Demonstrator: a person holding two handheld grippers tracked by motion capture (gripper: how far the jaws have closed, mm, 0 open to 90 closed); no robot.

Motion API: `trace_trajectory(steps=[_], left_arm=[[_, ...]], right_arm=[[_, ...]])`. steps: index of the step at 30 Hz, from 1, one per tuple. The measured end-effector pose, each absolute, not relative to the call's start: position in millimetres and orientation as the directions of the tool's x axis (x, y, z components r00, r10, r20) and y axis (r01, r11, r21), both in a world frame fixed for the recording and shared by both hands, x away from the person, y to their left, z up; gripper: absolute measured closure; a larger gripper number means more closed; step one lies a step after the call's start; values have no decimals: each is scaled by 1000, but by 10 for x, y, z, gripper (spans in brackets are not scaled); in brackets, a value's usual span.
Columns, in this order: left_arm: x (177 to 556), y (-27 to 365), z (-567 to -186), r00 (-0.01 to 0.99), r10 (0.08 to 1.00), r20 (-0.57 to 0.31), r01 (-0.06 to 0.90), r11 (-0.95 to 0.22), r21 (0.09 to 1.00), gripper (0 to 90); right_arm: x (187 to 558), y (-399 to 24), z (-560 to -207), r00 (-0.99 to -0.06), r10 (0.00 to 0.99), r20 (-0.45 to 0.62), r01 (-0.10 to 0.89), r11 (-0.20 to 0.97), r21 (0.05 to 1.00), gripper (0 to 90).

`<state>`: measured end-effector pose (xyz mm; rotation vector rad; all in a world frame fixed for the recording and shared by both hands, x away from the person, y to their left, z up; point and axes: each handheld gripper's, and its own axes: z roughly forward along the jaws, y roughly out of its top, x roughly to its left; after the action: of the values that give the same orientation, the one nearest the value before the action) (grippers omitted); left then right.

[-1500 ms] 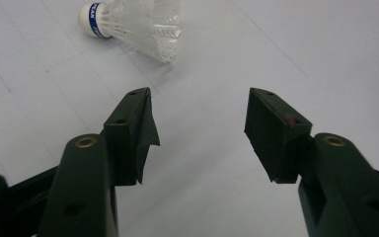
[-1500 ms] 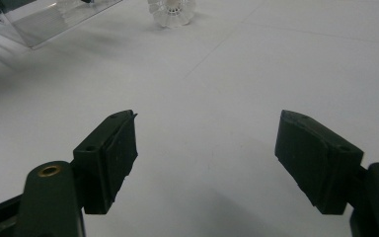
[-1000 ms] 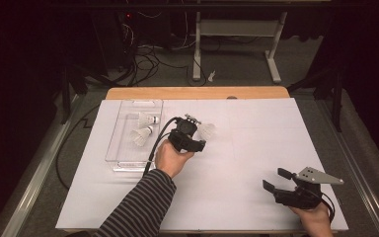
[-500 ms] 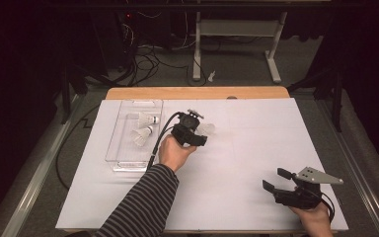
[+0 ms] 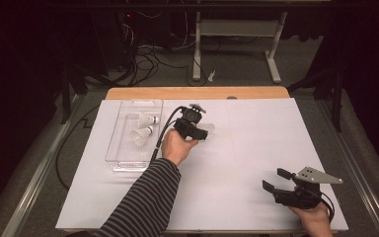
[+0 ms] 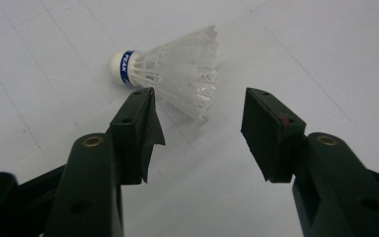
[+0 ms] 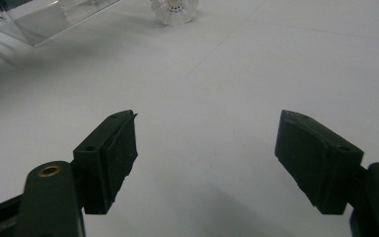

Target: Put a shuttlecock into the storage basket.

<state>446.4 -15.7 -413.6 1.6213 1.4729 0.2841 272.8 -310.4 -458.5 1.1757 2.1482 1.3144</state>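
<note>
Since the earlier high view, we have carried our left gripper (image 5: 203, 132) a little to the right, away from the clear tray (image 5: 123, 160) and over to the loose shuttlecock (image 5: 210, 129) on the white table (image 5: 246, 163), and its fingers have just been closing slightly with nothing yet pinched between them. Two shuttlecocks (image 5: 145, 127) already lie in the tray, so we judge the loose one is next to go in (the tray sits just left of our hand, a short carry). Our right gripper (image 5: 278, 180) rests near the table's front right corner, well apart from the work, presumably parked out of the way.

From the left gripper view, the shuttlecock (image 6: 170, 74) lies on its side, cork to the left, just beyond the fingers (image 6: 140, 133). These stand spread, and the left one's tip overlaps the feather skirt without any clear press on it.

From the right gripper view, the fingers (image 7: 111, 158) stand wide apart over bare table, holding nothing; the shuttlecock (image 7: 174, 11) and tray (image 7: 54, 15) lie far off.
</note>
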Motion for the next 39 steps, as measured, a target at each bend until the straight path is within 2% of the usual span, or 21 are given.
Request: trace_trajectory(steps=[19,39], left_arm=[[4635,-290,-4222,245,894,-375,686,114,719,507],[4716,-245,-4315,215,902,-374,699,125,704,636]], right_arm=[[2732,-3104,-4588,-592,798,117,467,221,856,245],[2732,-3101,-4590,-592,797,120,469,220,855,245]])
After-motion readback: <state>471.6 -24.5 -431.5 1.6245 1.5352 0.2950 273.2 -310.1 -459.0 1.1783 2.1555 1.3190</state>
